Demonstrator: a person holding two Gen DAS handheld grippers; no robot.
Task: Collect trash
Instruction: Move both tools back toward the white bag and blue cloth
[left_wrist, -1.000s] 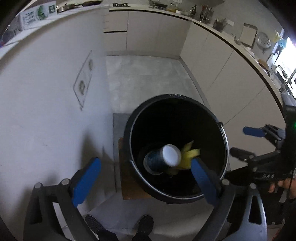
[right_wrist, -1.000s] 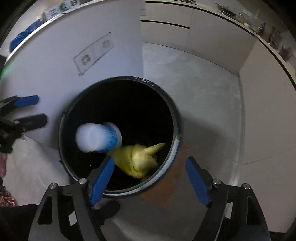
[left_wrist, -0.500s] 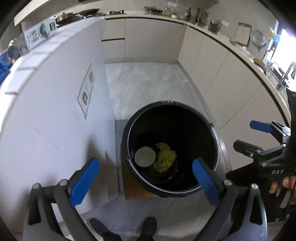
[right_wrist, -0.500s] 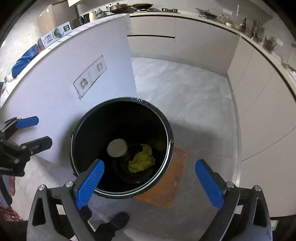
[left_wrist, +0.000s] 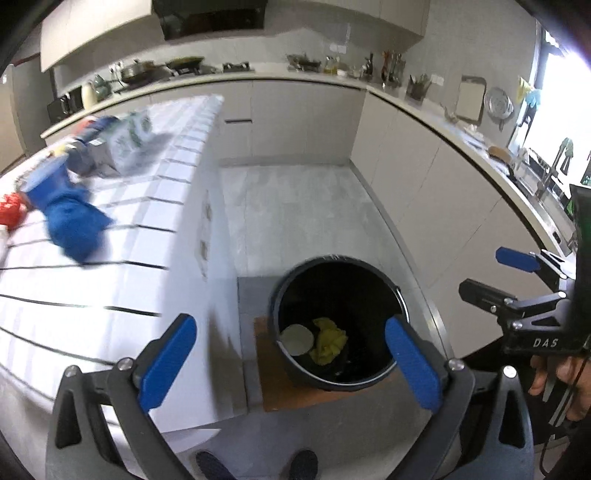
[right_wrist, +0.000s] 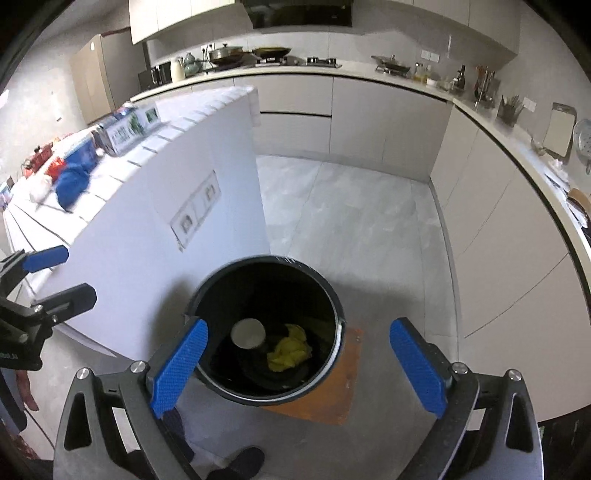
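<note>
We hold both grippers above the bin (right_wrist: 266, 325); the left gripper (left_wrist: 291, 363) has its jaws wide apart with nothing between; the right gripper (right_wrist: 299, 365) has just been opening and grips nothing; the cup (right_wrist: 248, 333) and yellow wad (right_wrist: 290, 352) lie in the bin, on the floor beside the white surface (left_wrist: 92, 280).

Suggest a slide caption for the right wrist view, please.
Open right gripper above black bin holding paper cup and yellow wrapper.

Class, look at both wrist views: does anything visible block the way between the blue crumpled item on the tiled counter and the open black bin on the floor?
Nothing visible does. The blue crumpled item lies on the tiled counter; the black bin stands lidless below.
</note>
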